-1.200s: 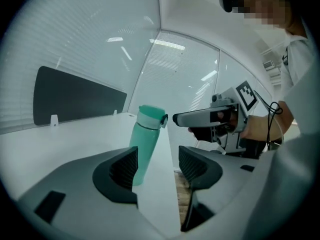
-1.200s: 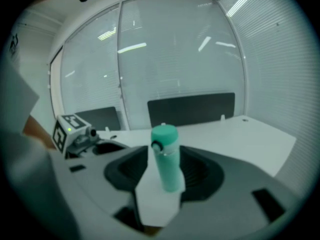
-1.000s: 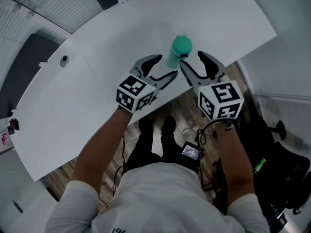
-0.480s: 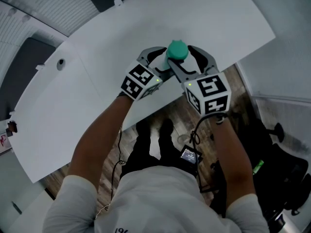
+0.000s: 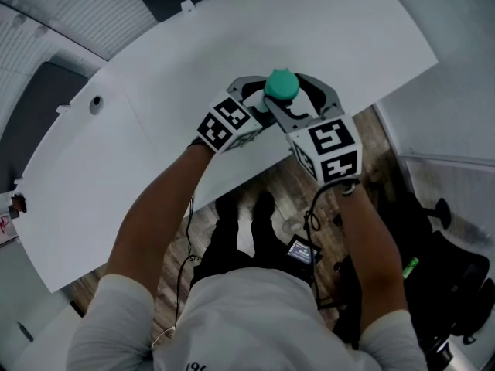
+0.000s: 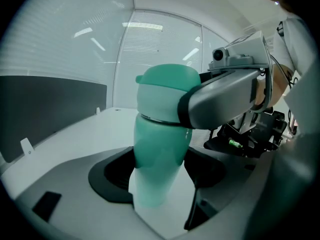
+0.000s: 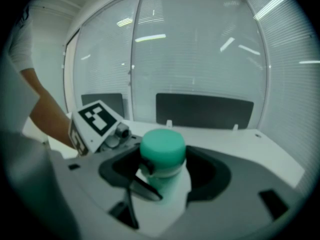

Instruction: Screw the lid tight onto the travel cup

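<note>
Since a second ago, you have brought both grippers forward from the near side of the travel cup (image 6: pixel 160 159) until each reaches round it. Your left gripper (image 5: pixel 259 99) comes in from the left at the level of the cup's pale green body. Its jaws have just been opening and now stand spread wide, with the body between them and the pads not pressing on it. Your right gripper (image 5: pixel 298 95) comes in from the right, higher up, at the level of the darker green lid (image 5: pixel 281 85). Its jaws have likewise just been opening and stand spread wide, with the lid between them, not gripped. The cup stands on the white bench (image 5: pixel 155 153), near its front edge, with the lid seated on top.
</note>
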The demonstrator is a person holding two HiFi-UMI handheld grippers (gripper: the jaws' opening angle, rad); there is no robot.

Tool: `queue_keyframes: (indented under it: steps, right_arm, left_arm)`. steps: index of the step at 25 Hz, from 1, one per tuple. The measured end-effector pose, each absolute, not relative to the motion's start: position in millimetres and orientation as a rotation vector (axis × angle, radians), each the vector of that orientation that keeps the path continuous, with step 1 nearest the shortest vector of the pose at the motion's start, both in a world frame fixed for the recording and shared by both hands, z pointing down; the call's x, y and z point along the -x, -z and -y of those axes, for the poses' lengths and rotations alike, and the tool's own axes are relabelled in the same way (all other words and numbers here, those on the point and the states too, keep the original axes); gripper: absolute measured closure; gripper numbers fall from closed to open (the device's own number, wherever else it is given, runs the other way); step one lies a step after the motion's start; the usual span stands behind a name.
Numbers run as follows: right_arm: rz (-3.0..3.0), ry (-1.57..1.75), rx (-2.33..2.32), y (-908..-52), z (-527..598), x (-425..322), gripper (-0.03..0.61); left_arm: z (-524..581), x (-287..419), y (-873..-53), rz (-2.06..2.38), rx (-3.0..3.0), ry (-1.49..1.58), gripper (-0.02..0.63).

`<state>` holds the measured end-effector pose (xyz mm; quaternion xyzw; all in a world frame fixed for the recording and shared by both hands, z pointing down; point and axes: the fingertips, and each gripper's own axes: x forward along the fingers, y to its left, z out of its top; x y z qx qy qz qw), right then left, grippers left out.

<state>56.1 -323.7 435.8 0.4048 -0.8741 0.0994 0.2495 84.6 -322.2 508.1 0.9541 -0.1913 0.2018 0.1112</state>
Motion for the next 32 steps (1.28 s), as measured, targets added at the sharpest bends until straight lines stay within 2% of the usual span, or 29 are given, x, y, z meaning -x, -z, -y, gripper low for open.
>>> queue_keyframes:
  steps: [8, 24, 32]
  right_arm:
    - [2.389, -0.269, -1.058, -436.4, 298.0, -59.9, 0.288]
    - [2.26, -0.3, -1.331, -435.1, 272.7, -61.2, 0.288]
    - [2.333, -0.264, -1.136, -437.7, 263.8, -58.5, 0.288]
  left_arm:
    - [294.3, -88.5, -508.1, 0.524, -2.805, -0.602, 0.284]
    - [271.4, -83.3, -509.5, 0.84, -2.647, -0.574, 0.284]
    - [261.5, -80.1, -506.8, 0.581, -2.779, -0.652, 0.282]
